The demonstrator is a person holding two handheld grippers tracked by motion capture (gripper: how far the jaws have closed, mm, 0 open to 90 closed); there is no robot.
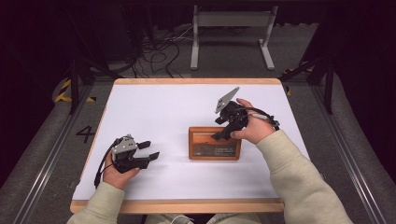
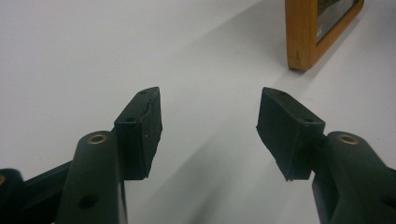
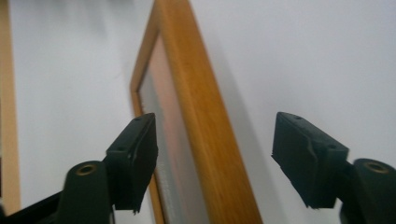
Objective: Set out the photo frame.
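Note:
A small wooden picture frame [image 1: 214,143] lies flat near the middle of the white tabletop [image 1: 154,107]. My right gripper [image 1: 218,136] hangs over the frame's far edge, open. In the right gripper view the frame's wooden rail [image 3: 205,140] runs between the two spread jaws, with one jaw over the glass and the other over the table; no contact shows. My left gripper [image 1: 151,150] rests low at the table's left front, open and empty, pointing toward the frame. The frame's corner [image 2: 303,37] shows at the upper right of the left gripper view, well beyond the jaws.
The table has a wooden rim [image 1: 177,205]. Beyond its far edge stand a grey metal stand [image 1: 231,35] and loose cables [image 1: 159,56] on the floor. Bare white surface lies between the two grippers and behind the frame.

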